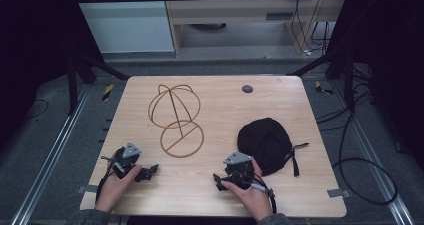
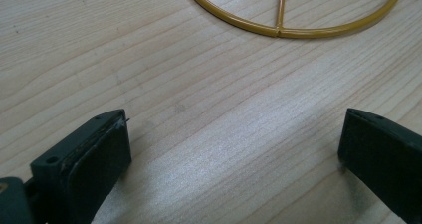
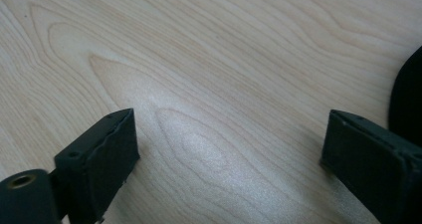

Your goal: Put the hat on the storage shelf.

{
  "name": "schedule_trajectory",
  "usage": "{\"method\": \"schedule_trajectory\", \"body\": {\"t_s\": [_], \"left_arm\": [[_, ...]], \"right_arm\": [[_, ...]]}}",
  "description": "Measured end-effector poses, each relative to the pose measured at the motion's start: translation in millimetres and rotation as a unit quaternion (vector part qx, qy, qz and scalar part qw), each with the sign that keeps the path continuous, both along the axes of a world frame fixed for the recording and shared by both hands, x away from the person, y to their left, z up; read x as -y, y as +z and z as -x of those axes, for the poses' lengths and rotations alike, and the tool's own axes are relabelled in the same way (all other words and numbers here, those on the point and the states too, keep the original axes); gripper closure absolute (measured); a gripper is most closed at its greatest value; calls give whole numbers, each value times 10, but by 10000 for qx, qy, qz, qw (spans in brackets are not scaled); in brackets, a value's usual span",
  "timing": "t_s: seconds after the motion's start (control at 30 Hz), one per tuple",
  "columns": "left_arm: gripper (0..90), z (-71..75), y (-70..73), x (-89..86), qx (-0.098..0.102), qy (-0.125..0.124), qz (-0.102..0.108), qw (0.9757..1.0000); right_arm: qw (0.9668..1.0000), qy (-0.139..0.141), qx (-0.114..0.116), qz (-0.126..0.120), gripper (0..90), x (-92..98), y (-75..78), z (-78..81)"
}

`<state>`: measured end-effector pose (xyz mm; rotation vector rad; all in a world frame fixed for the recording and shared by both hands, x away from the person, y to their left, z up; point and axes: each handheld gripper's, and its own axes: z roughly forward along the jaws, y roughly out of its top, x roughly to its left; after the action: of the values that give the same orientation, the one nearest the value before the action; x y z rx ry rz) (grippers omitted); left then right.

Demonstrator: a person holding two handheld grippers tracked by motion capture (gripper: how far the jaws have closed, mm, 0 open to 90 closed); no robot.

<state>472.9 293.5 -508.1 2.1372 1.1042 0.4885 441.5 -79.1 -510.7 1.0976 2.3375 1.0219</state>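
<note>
A gold wire cap stand lies on its side on the wooden table, left of centre. A black cap with a loose strap rests at the right. My left gripper sits at the near left in a hand, open and holding nothing; bare wood lies between its jaws, and the stand's round base is just ahead. My right gripper rests close to the cap's near left side, open and holding nothing, with the cap's edge beside its right jaw.
A small grey disc is set into the table near the far edge. Black cables trail on the floor to the right. Metal rails run along the table's left side.
</note>
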Motion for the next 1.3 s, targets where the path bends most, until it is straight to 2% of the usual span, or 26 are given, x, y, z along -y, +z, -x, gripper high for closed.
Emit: {"method": "schedule_trajectory", "body": {"t_s": [0.1,0.13,0.23,0.37,0.4,0.43,0.6,0.67,0.77,0.87,0.9,0.93,0.97,1.0,1.07,1.2,1.23,1.3], "left_arm": [[0,9,0,3,-11,24,7,10000],[0,13,-2,4,-8,30,15,10000],[0,17,-1,5,-9,40,3,10000],[0,26,0,-1,-14,7,-4,10000],[0,26,0,-1,-14,7,-4,10000],[0,33,-1,-3,-13,6,5,10000],[0,46,-1,-3,-10,15,7,10000],[0,45,-1,-3,-14,14,4,10000],[0,46,-1,-4,-12,12,7,10000],[0,46,-2,-4,-11,12,8,10000],[0,47,-2,-4,-9,10,10,10000],[0,47,-2,-4,-9,12,10,10000],[0,47,-2,-4,-9,11,10,10000],[0,47,-2,-4,-9,12,10,10000],[0,47,-2,-4,-10,11,10,10000],[0,47,-3,-2,-4,22,26,10000],[0,47,-4,-1,-2,25,29,10000],[0,46,-3,-3,6,15,17,10000]], "right_arm": [[10000,34,82,42,81,-29,56,33],[9998,129,127,109,80,-63,169,77],[9989,288,164,339,81,-81,343,131],[9971,385,351,548,78,-32,541,173],[9971,385,351,548,78,-32,541,173],[9960,373,381,722,79,46,659,166],[9933,161,244,1116,110,362,983,51],[9924,125,245,1202,129,420,1034,23],[9883,-42,94,1521,186,671,1273,-117],[9865,-108,-35,1635,232,809,1409,-221],[9843,-93,-190,1750,262,882,1497,-297],[9843,-93,-190,1750,262,882,1497,-297],[9817,-95,-354,1867,308,943,1584,-393],[9817,-95,-354,1867,308,943,1584,-393],[9798,-3,-528,1926,367,988,1656,-514],[9789,42,-737,1906,402,997,1668,-627],[9765,95,-891,1958,404,990,1652,-703],[9755,128,-960,1975,404,988,1642,-732]]}}
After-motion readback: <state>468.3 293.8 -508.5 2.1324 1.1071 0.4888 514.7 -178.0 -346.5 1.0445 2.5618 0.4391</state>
